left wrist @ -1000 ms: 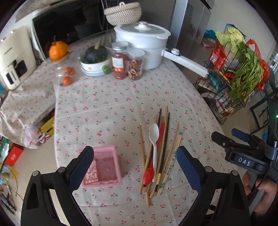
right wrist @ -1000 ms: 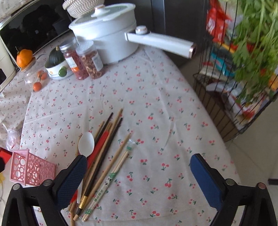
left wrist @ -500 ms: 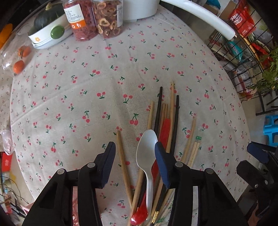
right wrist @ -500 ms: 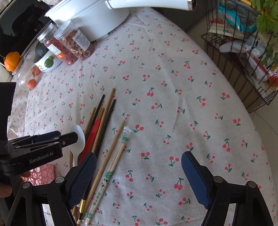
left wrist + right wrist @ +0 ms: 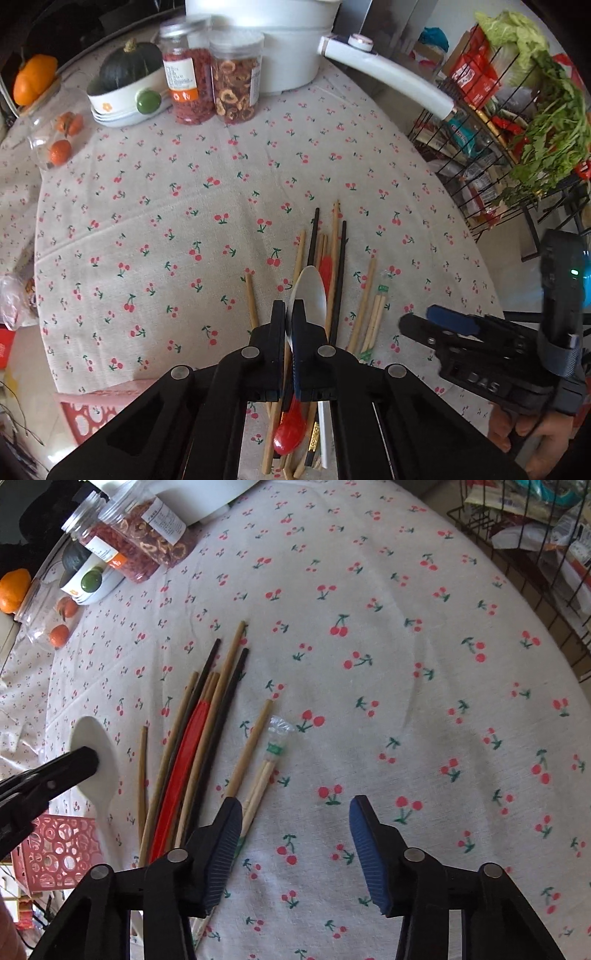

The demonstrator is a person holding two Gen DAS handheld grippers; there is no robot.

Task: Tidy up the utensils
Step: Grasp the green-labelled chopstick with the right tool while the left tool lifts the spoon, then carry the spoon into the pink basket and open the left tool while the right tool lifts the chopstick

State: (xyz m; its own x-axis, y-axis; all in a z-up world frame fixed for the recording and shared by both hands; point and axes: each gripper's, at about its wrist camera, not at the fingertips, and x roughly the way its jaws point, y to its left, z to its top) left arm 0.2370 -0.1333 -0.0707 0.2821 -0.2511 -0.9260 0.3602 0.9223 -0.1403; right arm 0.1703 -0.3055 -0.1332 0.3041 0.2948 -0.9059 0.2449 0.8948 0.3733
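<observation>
White plastic, the spoon [image 5: 309, 291] lies on top of the utensil pile near the near edge of the table, and the left gripper [image 5: 290, 314] has its two fingers pressed together on the edge of the spoon's bowl, fully closed on it. From the right wrist view the same black finger [image 5: 79, 762] covers part of the bowl while the handle runs toward the near edge. Under and beside the spoon lie a red spoon [image 5: 290, 430], several wooden chopsticks [image 5: 229, 672] and two black chopsticks [image 5: 231, 698], all fanned out with their far ends pointing away across the cloth. Just right of that fan is a paper-wrapped pair of chopsticks [image 5: 262, 782] with a green band.

Over the right side of the pile hangs the right gripper [image 5: 295, 812], its jaws closing and about half apart; its left blue pad [image 5: 225, 845] sits over the wrapped pair and only cloth shows between the pads, so it grips nothing. A hand [image 5: 532, 437] holds its handle in the left wrist view.

Left of the pile, at the table's near edge, stands a pink perforated basket [image 5: 55, 845]. The cherry-print tablecloth [image 5: 406, 664] covers the table. At the far side stand two jars [image 5: 210, 85], a bowl [image 5: 122, 99] holding a dark squash, and a white pot [image 5: 280, 48]. A wire rack [image 5: 498, 155] of greens and packets stands to the right.
</observation>
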